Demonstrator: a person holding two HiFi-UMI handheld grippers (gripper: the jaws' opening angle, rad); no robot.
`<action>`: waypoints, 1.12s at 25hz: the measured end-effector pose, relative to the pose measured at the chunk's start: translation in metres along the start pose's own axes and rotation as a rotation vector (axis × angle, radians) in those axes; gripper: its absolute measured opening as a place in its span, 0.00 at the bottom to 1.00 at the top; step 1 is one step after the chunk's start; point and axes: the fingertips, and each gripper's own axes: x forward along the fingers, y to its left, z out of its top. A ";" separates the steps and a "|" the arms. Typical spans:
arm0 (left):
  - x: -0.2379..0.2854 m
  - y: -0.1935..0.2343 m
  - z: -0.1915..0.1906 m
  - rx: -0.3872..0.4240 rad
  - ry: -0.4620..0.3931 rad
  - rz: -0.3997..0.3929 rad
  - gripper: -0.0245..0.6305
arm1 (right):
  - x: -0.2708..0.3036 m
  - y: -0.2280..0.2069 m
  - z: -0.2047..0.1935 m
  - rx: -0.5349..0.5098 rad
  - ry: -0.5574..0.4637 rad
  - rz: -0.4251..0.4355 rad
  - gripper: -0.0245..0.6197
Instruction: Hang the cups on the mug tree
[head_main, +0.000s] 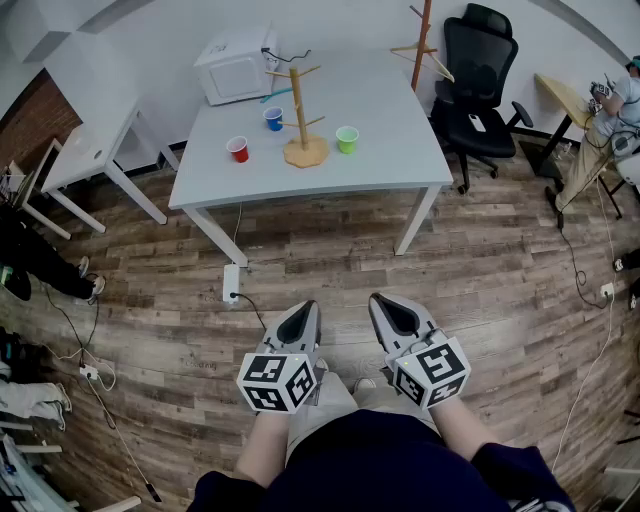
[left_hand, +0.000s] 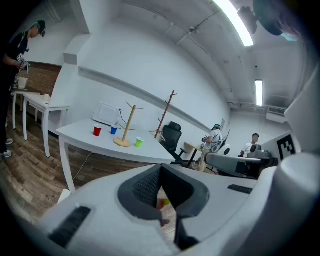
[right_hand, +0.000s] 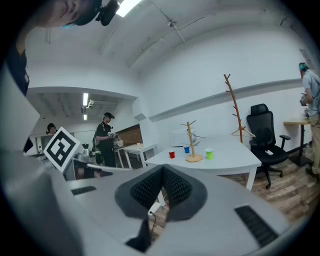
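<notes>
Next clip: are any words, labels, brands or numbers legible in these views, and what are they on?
No readable text in any view.
Left claw and right claw: their cubes show only black-and-white square patterns, no letters or digits.
Microwave: any print is too small to read.

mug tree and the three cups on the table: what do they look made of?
Mug tree: looks like bare light wood, with a matte tan pole, pegs and base. Red cup, blue cup, green cup: probably plastic, going by the solid bright colours and thin rims, but they are too small here to be sure.
</notes>
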 end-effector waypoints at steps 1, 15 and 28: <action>-0.002 -0.004 -0.001 0.003 -0.002 0.002 0.06 | -0.004 -0.001 -0.001 0.002 0.000 0.000 0.08; -0.004 -0.032 -0.001 -0.004 -0.035 0.041 0.06 | -0.030 -0.014 0.001 0.015 -0.024 0.044 0.08; 0.012 -0.051 -0.018 -0.021 -0.029 0.071 0.06 | -0.038 -0.028 -0.010 -0.005 0.027 0.124 0.08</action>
